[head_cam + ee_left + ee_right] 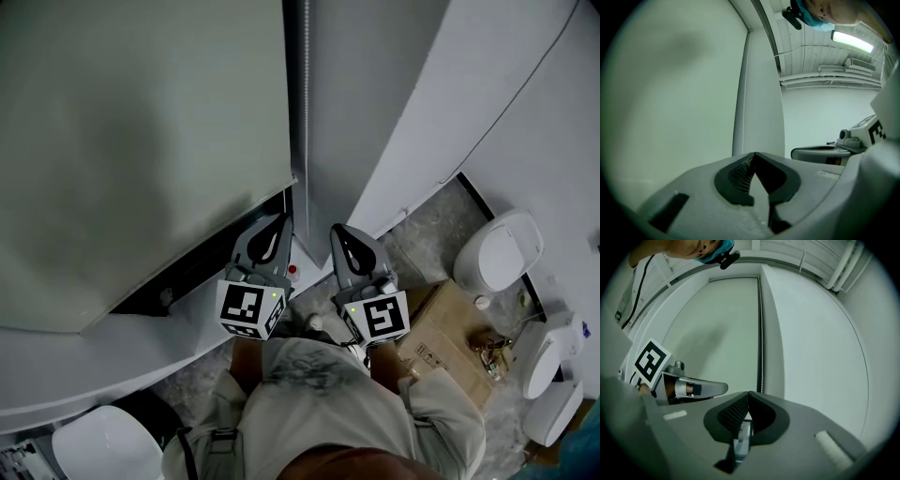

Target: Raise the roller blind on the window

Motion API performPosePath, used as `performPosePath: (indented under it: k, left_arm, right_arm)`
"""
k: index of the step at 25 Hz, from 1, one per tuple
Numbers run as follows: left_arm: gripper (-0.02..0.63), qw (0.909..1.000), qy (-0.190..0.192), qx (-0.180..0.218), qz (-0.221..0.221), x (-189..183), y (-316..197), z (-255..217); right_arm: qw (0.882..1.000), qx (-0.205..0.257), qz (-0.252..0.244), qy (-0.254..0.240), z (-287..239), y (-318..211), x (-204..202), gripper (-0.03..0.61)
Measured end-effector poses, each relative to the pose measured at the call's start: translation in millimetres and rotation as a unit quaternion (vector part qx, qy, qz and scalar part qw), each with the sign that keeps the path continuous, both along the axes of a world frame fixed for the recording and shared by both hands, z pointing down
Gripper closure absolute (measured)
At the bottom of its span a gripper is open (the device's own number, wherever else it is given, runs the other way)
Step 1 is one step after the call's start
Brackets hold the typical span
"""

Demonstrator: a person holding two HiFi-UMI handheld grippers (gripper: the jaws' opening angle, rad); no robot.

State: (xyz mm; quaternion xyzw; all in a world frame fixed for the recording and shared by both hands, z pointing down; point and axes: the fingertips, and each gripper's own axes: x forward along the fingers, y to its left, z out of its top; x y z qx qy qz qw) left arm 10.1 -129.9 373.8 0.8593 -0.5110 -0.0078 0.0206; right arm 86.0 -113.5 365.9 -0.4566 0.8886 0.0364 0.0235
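My left fingers (pixel 740 174) are pressed tip to tip on nothing, and my right fingers (pixel 733 413) meet just as empty. The pale grey-green fabric roller blind (pixel 141 141) hangs lowered ahead of me. It hides the window except for a dark strip (pixel 202 267) under its bottom edge, and the head view cuts off its top. The thin beaded pull chain (pixel 761 333) runs down beside the blind, its lower end lost behind my right jaw tips. My left gripper (pixel 279 219) and right gripper (pixel 336 229) point level, side by side, near the blind's lower corner.
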Motion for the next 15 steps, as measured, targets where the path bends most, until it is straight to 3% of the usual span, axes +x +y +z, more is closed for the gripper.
performPosePath:
  k: [5, 15]
  left_arm:
    - [0.604, 0.9999, 0.000, 0.004, 0.016, -1.2, -17.3, -4.0]
    - [0.588, 0.9980, -0.003, 0.003, 0.063, -4.6, -59.6, -5.1]
  right_arm:
    - [1.000, 0.012, 0.003, 0.004, -4.6, -8.8, -8.9, 0.568]
    - [0.999, -0.006, 0.036, 0.014, 3.4, -43.9, -25.0, 0.568]
